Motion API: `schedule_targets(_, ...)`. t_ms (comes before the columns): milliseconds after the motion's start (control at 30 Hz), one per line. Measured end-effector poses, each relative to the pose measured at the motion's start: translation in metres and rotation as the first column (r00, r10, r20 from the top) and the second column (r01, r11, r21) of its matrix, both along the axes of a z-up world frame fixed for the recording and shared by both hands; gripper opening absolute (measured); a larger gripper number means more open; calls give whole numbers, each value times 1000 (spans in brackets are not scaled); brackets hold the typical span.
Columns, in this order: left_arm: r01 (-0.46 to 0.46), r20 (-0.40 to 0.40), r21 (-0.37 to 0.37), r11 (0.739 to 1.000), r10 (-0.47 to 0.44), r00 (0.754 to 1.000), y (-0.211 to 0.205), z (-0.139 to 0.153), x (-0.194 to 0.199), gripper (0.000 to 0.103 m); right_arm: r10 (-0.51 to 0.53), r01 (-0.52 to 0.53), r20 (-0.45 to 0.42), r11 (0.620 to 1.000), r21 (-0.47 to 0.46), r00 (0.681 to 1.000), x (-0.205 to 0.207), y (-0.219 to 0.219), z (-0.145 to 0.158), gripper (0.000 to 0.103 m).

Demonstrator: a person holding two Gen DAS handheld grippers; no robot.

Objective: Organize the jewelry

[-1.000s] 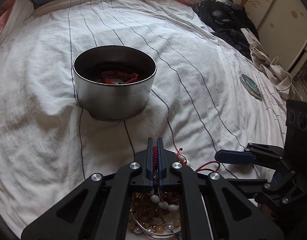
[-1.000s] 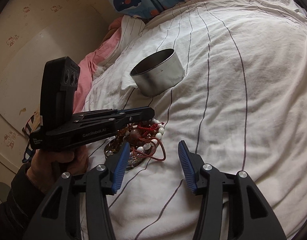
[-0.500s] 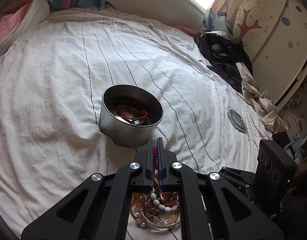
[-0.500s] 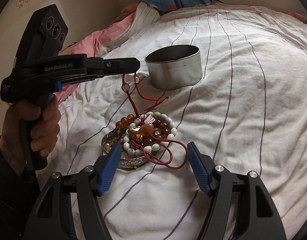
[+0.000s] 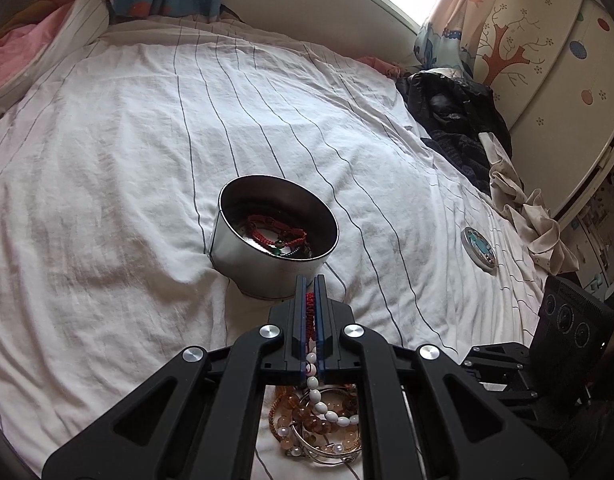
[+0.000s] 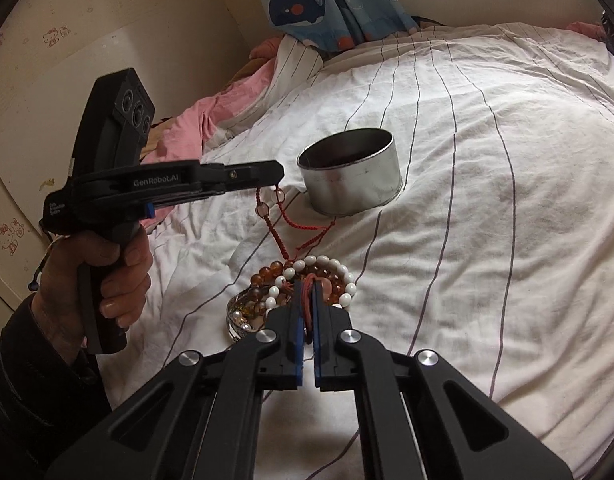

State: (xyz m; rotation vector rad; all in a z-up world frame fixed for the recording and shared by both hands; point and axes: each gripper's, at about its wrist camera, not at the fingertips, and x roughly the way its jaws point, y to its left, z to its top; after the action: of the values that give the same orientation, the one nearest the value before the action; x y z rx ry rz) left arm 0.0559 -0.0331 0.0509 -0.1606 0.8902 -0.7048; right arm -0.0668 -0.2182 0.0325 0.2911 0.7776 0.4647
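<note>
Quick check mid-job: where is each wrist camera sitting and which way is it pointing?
Left wrist: on the left gripper, raised over the bed, looking down past the metal tin; its jaws pinch a red cord; the right gripper's body shows lower right.
Right wrist: on the right gripper, low, facing the bead pile; shut on a red string; the left hand shows.
Shared: tin, beads, striped sheet.

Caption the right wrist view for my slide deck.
Left gripper lifts a red cord bracelet from the bead pile; right gripper pinches another cord.
</note>
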Motion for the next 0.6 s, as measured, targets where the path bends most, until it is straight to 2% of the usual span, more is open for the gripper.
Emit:
schedule_targets(267,3,18,5,1000,-3,1000,-1,5,-1,4,-19,18,48,1000,14,999,-2,-10,16,4)
schedule_targets(600,-35,63,99,995,29,998,-4,5,-2,4,-24,24,50,1000,16,998,-2,-12,14,4)
